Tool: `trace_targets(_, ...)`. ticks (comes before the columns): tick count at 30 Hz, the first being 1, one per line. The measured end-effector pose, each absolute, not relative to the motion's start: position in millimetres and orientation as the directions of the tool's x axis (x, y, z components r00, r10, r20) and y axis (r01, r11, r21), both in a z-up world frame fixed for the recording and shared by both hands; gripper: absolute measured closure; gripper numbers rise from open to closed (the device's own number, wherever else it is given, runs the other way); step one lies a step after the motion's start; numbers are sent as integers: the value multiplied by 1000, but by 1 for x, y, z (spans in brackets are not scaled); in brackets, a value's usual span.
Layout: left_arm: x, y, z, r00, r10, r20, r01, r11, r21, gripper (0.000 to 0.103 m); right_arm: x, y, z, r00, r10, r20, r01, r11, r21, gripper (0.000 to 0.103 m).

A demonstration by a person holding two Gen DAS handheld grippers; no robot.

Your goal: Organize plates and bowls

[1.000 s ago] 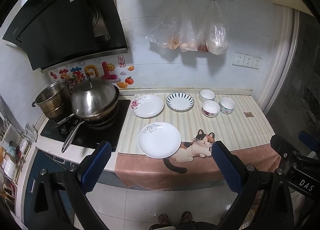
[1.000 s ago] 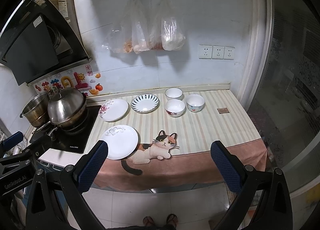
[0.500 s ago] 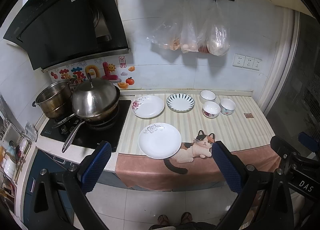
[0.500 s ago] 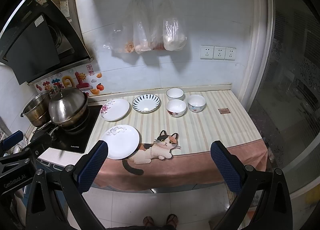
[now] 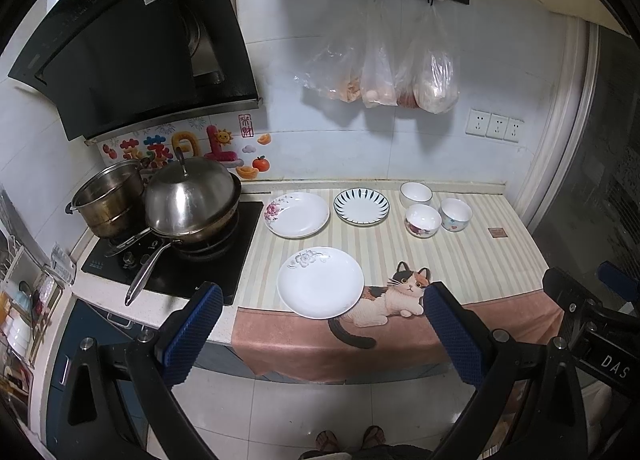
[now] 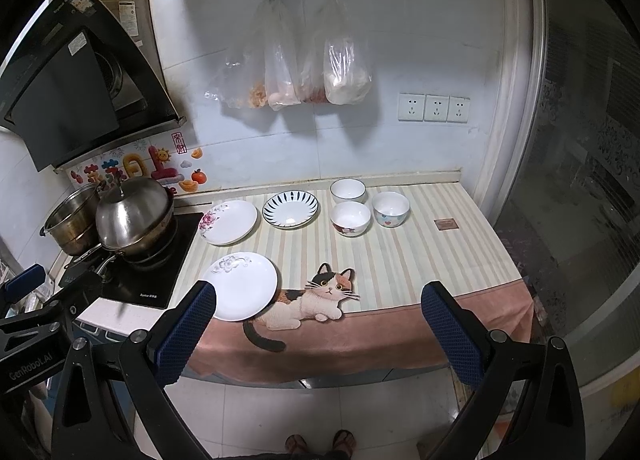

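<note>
Looking from the right wrist, the left gripper is seen at the edge beside the stove; from the left wrist, the right gripper is seen opposite. Three plates and three bowls, all empty, are spread apart on the table. Both sets of fingers are held spread, released, short of the table.

Both views slightly nearer the counter; dishes unmoved
</note>
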State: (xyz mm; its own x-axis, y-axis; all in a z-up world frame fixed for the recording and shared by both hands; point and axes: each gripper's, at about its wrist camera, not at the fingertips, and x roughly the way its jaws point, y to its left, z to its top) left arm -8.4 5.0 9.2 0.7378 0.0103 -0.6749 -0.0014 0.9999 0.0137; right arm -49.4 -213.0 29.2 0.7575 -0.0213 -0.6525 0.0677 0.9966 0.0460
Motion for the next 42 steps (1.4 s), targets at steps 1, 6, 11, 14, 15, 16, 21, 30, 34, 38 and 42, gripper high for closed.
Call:
trace_targets(1,-8,5,9,738,10,-675,-1,1000,13,0,-50,-213,29,758,-21,-652,68,997,47,0)
trace_targets(6,-9,5,9,737,8,-675,0,1000,12,0,-50,-213,30,760,-22,-649,67,997,44,0)
trace_targets(11,-10,5,10,741,11,-672,-2,1000,13,0,-48,-217,34,765,-24,-644,65,997,41,0)
trace_targets(14,-10,5,11,741,12,-671,-2,1000,15,0,-49,-217,34,765,-24,-643,65,997,41,0)
trace_targets(15,-10,5,11,742,11,-671,-2,1000,14,0,-49,-217,34,765,-24,-643,65,997,40,0)
trace_targets(16,-10,5,11,742,12,-671,-3,1000,14,0,-50,-217,34,765,-23,-643,64,997,41,0)
trace_targets(21,-11,6,12,745,12,-667,-3,1000,14,0,-50,-218,34,766,-22,-642,64,997,42,0)
trace_targets(30,-1,18,3,737,35,-675,-28,999,22,0,-45,-218,31,768,-19,-641,88,993,76,0)
trace_targets(34,19,36,-19,719,43,-693,-48,999,12,0,-30,-210,11,761,12,-649,77,991,108,0)
trace_targets(38,48,60,-52,692,79,-718,-87,996,26,0,4,-196,-28,707,48,-706,55,991,122,0)
trace_targets(42,92,84,-93,630,122,-767,-147,989,36,0,45,-181,-81,635,122,-763,19,985,173,0)
